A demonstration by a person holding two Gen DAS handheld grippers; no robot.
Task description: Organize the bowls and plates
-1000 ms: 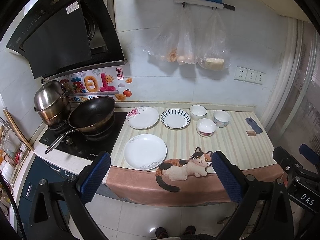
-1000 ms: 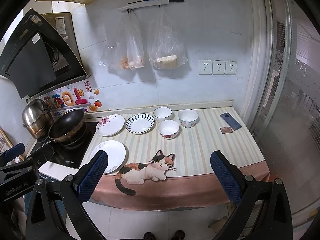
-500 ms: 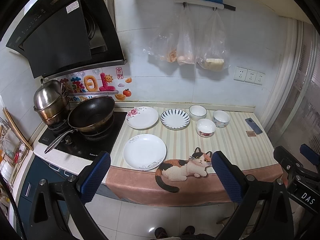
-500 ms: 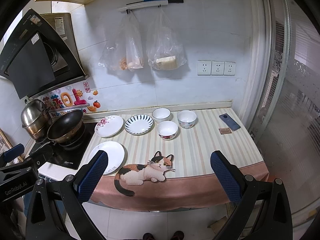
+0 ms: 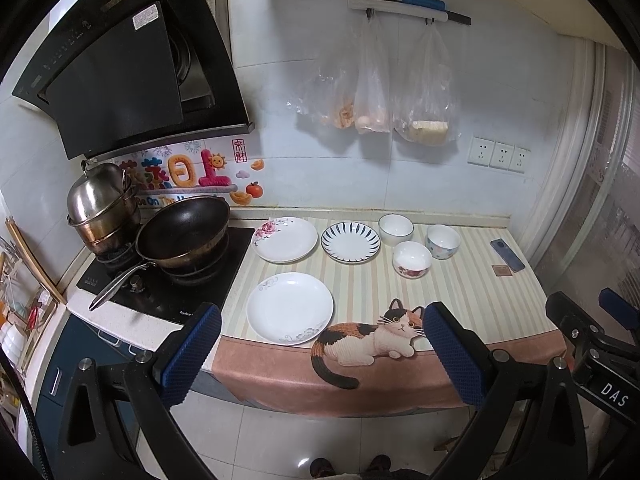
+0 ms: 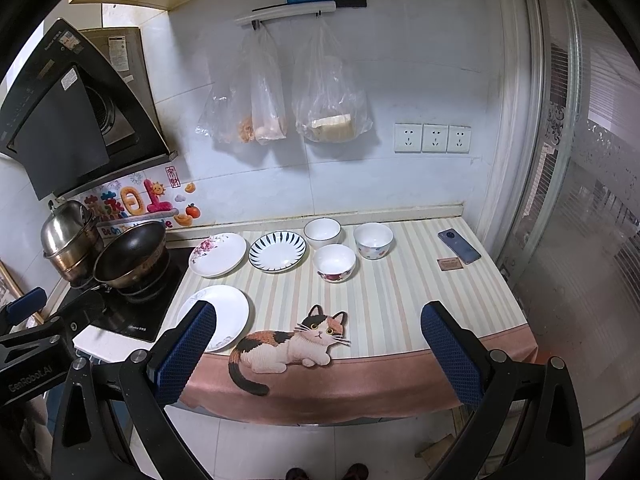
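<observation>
Three plates lie on the striped counter: a plain white plate [image 5: 289,307] [image 6: 218,316] near the front edge, a flower-printed plate [image 5: 285,239] [image 6: 218,254] behind it, and a blue-rimmed plate [image 5: 350,241] [image 6: 277,250] to its right. Three bowls stand right of the plates: a white bowl [image 5: 395,229] [image 6: 322,231] at the back, a pastel-patterned bowl [image 5: 442,241] [image 6: 373,240], and a red-flowered bowl [image 5: 412,259] [image 6: 334,262] in front. My left gripper [image 5: 322,354] and right gripper [image 6: 316,354] both hang open in front of the counter edge, holding nothing.
A wok [image 5: 183,233] and a steel pot [image 5: 102,204] sit on the black hob [image 5: 168,280] at the left. A phone [image 6: 459,245] and a small brown card [image 6: 449,264] lie at the counter's right end. Plastic bags [image 6: 280,92] hang on the wall. A person's shoes [image 5: 348,466] show on the floor.
Both views have shifted slightly; the counter sits a touch higher and to the left. Nothing on the counter has moved and both grippers stay open.
</observation>
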